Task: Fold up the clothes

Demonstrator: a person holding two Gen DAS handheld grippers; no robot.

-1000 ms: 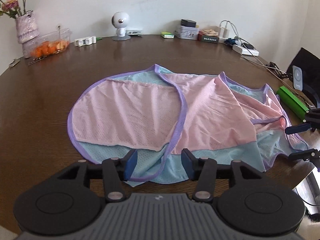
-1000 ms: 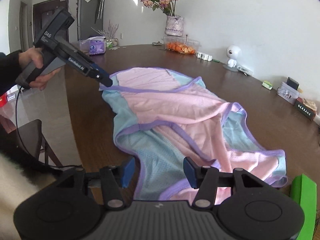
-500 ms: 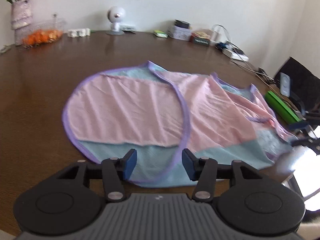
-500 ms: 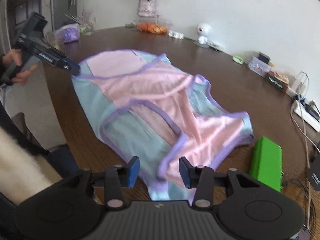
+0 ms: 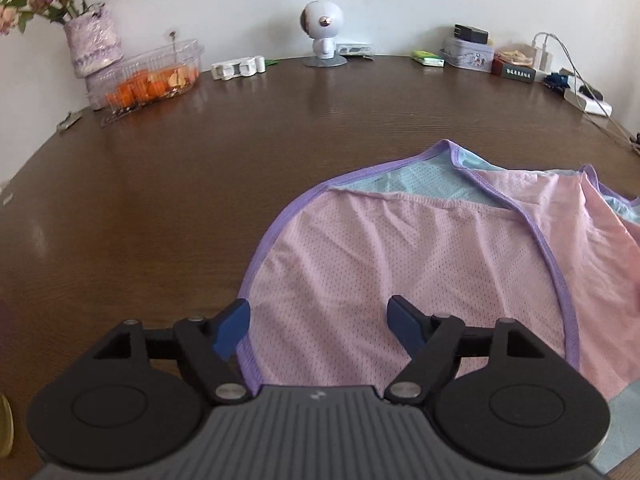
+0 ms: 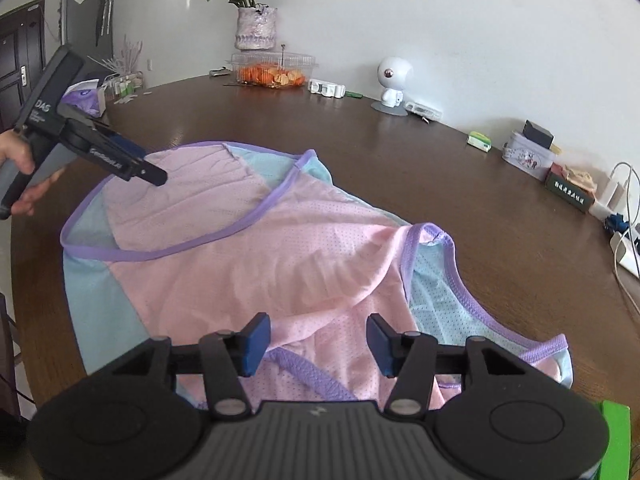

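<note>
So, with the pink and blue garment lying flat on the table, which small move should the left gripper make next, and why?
Probably lower the left gripper and close it on the purple-trimmed edge of the garment. Its jaws have just been opening and stand wide, with pink mesh below them but nothing pinched. The right gripper also hovers open over the other end, so a fold needs a grip first.
</note>
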